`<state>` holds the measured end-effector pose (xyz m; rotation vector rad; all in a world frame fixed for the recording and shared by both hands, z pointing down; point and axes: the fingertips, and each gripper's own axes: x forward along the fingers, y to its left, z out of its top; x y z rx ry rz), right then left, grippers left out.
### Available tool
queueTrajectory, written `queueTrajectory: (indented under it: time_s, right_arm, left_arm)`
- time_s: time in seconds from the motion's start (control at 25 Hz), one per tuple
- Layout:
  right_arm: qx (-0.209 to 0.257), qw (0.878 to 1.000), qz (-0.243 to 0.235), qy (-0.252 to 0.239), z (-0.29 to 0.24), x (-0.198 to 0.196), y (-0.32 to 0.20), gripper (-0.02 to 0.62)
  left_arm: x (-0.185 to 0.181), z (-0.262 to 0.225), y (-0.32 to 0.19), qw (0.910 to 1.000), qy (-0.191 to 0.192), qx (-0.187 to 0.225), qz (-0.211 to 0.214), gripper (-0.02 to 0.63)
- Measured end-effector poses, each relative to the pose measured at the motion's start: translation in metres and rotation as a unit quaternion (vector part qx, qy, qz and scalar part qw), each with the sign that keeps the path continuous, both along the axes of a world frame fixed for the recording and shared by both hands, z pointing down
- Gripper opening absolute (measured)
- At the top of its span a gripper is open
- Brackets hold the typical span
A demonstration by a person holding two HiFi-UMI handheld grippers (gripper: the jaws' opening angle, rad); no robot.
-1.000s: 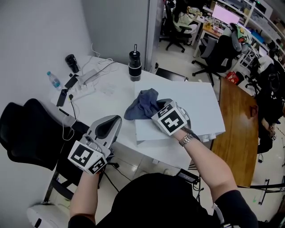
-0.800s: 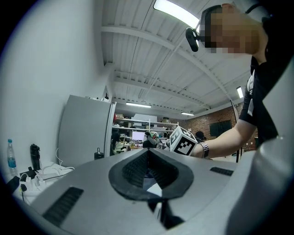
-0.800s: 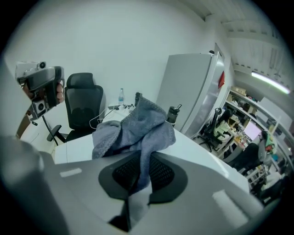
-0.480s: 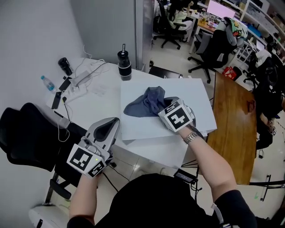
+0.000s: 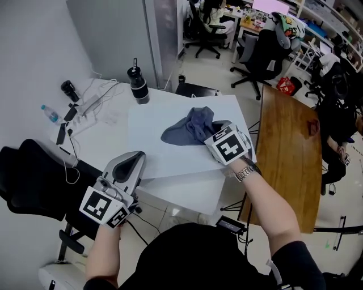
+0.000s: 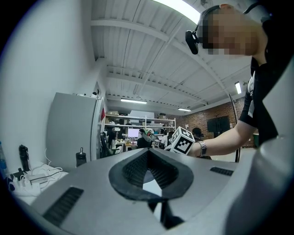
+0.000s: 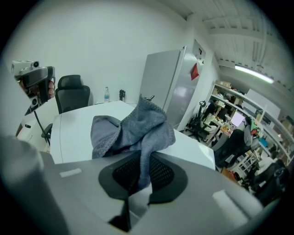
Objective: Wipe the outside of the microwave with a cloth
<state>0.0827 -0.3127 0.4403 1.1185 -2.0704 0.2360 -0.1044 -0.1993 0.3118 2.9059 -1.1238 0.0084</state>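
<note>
Your right tongs point(image 5: 211, 135) are clamped on the grey cloth point(image 5: 187, 127), bunched just ahead of them on the microwave point(image 5: 153, 122) top. The left tongs point(image 5: 131, 161) are closed, empty, off by its front edge. Reads as wiping the top; next stroke needs the cloth pressed flat.

Bright, even light is thrown by a long white ceiling strip lamp point(image 6: 183, 5); shadows are kept soft. Both gripper views are bent by fisheye distortion and ringed with black vignetting.
</note>
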Motion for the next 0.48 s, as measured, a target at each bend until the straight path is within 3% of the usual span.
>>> queueTrajectory:
  time_s: [0.48]
  right_arm:
    - [0.017,1.000,0.019,-0.012,-0.002,0.097,0.002,0.035]
  left_arm:
    - [0.072,0.003,0.012,0.9995,-0.028,-0.009,-0.005,0.005]
